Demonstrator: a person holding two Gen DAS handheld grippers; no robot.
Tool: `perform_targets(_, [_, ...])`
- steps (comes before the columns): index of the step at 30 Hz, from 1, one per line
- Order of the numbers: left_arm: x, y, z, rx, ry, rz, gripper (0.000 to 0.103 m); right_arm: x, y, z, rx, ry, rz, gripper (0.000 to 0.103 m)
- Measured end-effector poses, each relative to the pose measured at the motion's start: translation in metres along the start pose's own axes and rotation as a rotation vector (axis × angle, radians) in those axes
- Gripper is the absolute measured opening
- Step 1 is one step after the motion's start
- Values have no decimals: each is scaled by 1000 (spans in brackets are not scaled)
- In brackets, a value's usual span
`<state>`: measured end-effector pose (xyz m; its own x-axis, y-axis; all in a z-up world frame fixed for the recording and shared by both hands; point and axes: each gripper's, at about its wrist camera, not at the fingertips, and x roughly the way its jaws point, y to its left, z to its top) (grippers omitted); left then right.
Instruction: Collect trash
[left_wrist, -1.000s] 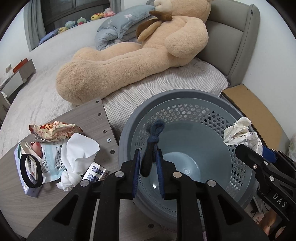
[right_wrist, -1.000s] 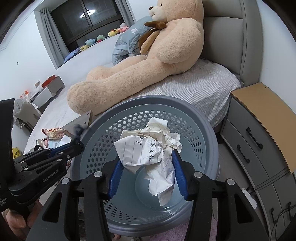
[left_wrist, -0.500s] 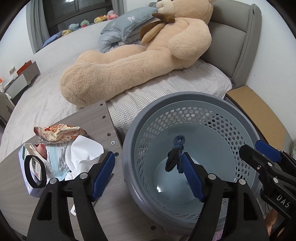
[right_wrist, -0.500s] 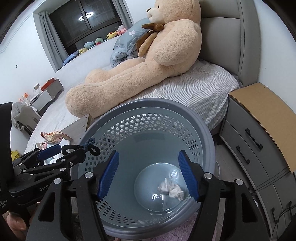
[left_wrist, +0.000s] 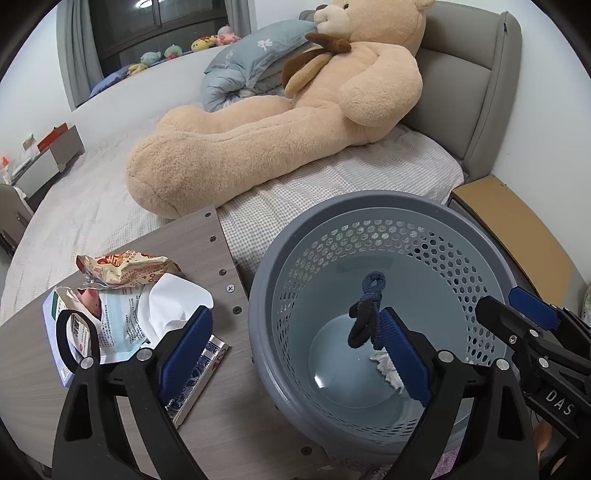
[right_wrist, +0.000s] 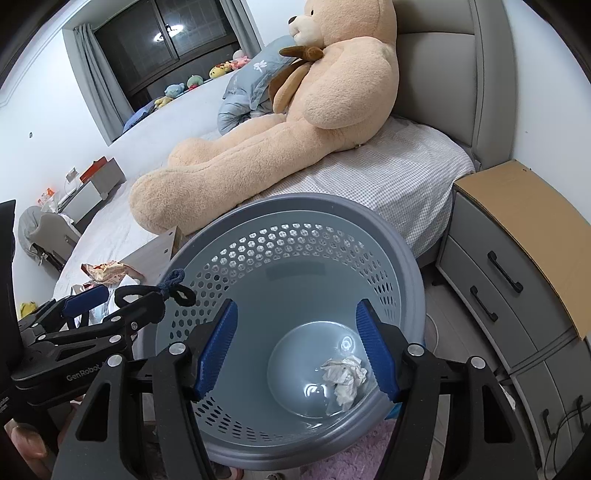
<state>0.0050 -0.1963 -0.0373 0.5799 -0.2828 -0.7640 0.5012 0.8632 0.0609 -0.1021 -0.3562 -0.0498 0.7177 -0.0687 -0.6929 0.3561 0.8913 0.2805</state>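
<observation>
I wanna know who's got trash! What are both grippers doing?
Left gripper: open, jaws just opening; hair tie clings to one finger, unpinched.
Right gripper: open, just opening, empty.

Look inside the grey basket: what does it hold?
One crumpled paper ball lies on the basket floor. A dark hair tie hangs on the left gripper's finger above it. The near wall hides the nearest floor.
</observation>
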Motion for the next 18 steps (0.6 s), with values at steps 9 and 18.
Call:
perform_targets(9, [-2, -5, -1, 14, 27, -21, 93, -8, -4, -1, 8, -11, -8, 64])
perform_targets(18, [6, -5, 2, 41, 118, -69, 94, -14, -5, -1, 12, -17, -14, 64])
